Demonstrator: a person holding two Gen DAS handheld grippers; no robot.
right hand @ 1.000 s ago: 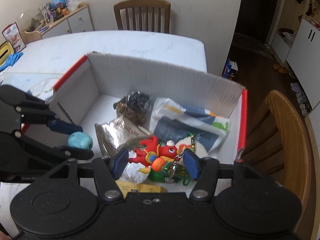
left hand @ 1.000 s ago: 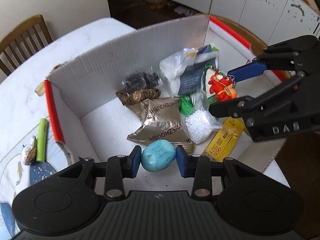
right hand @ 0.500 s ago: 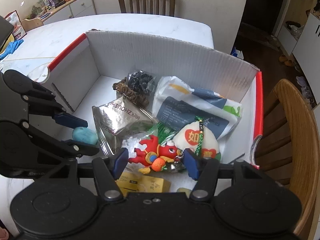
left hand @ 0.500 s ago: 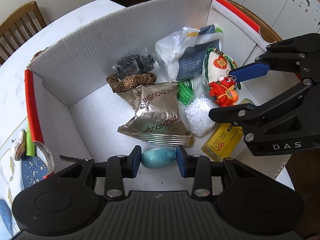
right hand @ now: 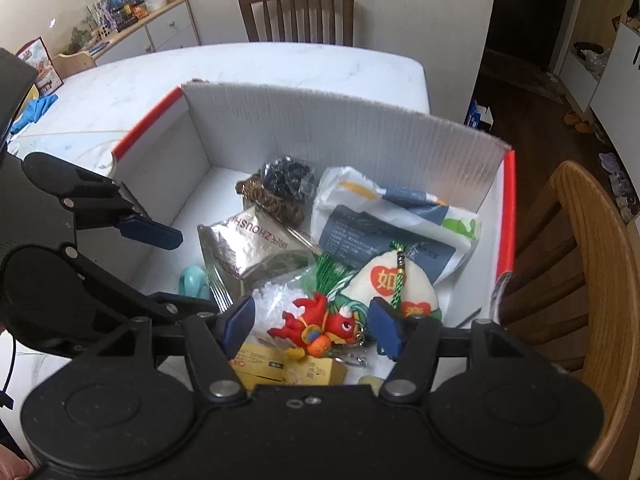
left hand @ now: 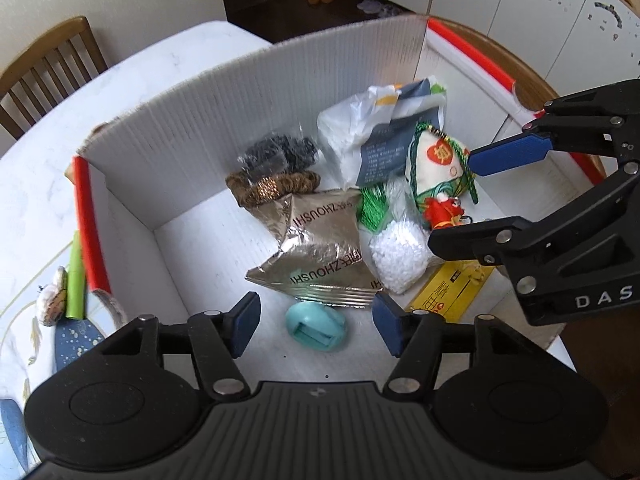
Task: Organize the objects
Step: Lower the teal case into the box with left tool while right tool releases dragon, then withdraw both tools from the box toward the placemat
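Left tool (left hand: 315,326) has just spread its jaws, freeing the teal object (left hand: 318,326), now lying on the box (left hand: 256,120) floor between them: delivered. Right tool (right hand: 312,330) gapes around the red dragon charm (right hand: 316,326), pads clear.

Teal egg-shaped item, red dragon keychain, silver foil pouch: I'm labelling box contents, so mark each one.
Teal egg-shaped item (left hand: 318,326): left wrist view, on its ribbed face.
Red dragon keychain (right hand: 320,326): right wrist view, on its body.
Silver foil pouch (left hand: 324,248): left wrist view, on its printed middle.
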